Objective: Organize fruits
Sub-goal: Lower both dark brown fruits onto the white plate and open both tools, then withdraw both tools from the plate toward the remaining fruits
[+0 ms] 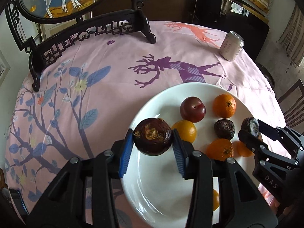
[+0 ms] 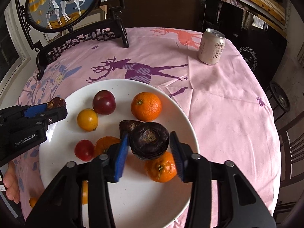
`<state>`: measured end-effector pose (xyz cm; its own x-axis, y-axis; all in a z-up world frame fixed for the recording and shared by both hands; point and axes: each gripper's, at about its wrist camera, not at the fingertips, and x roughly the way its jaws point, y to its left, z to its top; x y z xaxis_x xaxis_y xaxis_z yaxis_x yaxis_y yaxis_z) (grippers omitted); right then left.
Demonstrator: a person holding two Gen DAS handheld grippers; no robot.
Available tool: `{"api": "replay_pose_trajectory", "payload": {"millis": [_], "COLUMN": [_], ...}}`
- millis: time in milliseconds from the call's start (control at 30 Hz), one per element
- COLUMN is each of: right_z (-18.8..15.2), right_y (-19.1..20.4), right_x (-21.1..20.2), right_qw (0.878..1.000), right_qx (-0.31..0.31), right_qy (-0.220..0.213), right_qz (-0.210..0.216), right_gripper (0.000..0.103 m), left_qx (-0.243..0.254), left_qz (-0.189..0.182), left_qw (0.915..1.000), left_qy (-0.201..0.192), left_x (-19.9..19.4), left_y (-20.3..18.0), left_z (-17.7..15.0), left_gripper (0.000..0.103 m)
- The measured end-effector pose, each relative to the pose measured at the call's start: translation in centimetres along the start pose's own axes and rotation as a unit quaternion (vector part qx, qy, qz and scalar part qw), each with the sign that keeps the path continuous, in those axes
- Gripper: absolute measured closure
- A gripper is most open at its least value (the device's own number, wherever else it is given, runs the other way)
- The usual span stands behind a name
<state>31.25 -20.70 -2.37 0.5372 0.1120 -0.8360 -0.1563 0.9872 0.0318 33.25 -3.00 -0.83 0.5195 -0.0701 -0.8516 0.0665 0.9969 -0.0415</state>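
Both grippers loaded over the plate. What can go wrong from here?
1. The left hand-held gripper pinches a round dark fruit only at its sides, so it may roll out.
2. The right hand-held gripper holds its wrinkled dark fruit above a mandarin. Released there, it would likely roll off.
3. The white plate is crowded. A bumped orange near the rim could roll onto the tablecloth.

L wrist cam close above plate [image 1: 157,186] from left, R cam from right, both share it
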Motion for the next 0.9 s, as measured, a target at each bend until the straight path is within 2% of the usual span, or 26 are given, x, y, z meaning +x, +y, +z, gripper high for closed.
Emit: {"api": "replay_pose_trajectory", "payload": {"millis": [33,67,133,233,367,433,533,633,733,900], "right_z": [0.0,-0.1,-0.3,-1.5,-5.3,-8.2,-12.4,-15.6,-17.2,-17.6], "right_y": [-0.1,-0.1,0.0,0.2,0.6,1.0,2.1,2.9,3.0,3.5], "right_x": [-0.2,-0.5,-1.4,-3.7,-6.8,-8.1,-9.6,-10.6,-11.0,-10.3], "right_qw": [1.000,1.000,1.000,1.000,1.000,0.999,0.999,0.999,0.999,0.999], "right_qx": [0.002,0.001,-0.005,-0.003,0.000,0.007,0.013,0.023,0.028,0.026], "right_qy": [-0.007,-0.013,-0.013,-0.016,-0.014,-0.015,-0.025,-0.031,-0.026,-0.012], "right_qz": [-0.005,-0.011,-0.012,0.002,0.026,0.031,0.035,0.028,0.026,0.026], "right_gripper": [0.039,0.039,0.039,0.039,0.038,0.038,0.038,0.038,0.038,0.038], "left_qx": [0.001,0.001,0.001,-0.011,-0.003,0.003,0.010,-0.001,-0.009,-0.020], "left_qz": [0.005,0.008,0.007,-0.009,-0.017,-0.023,-0.012,-0.006,-0.002,-0.006], "left_qw": [1.0000,0.9999,0.9997,0.9993,0.9979,0.9967,0.9954,0.9963,0.9974,0.9978], "left_qy": [-0.004,-0.012,-0.021,-0.036,-0.063,-0.077,-0.095,-0.086,-0.072,-0.062], "left_x": [-0.1,-0.5,-1.7,-4.3,-8.4,-10.1,-11.8,-12.2,-12.0,-11.9], "left_y": [0.0,0.0,0.3,1.1,1.8,2.0,2.5,3.5,4.4,5.0], "left_z": [0.0,-0.1,-0.3,-1.6,-5.5,-8.4,-12.9,-16.7,-19.0,-20.5], "left_gripper": [0.037,0.030,0.030,0.019,0.009,0.008,0.006,0.006,0.006,0.006]}}
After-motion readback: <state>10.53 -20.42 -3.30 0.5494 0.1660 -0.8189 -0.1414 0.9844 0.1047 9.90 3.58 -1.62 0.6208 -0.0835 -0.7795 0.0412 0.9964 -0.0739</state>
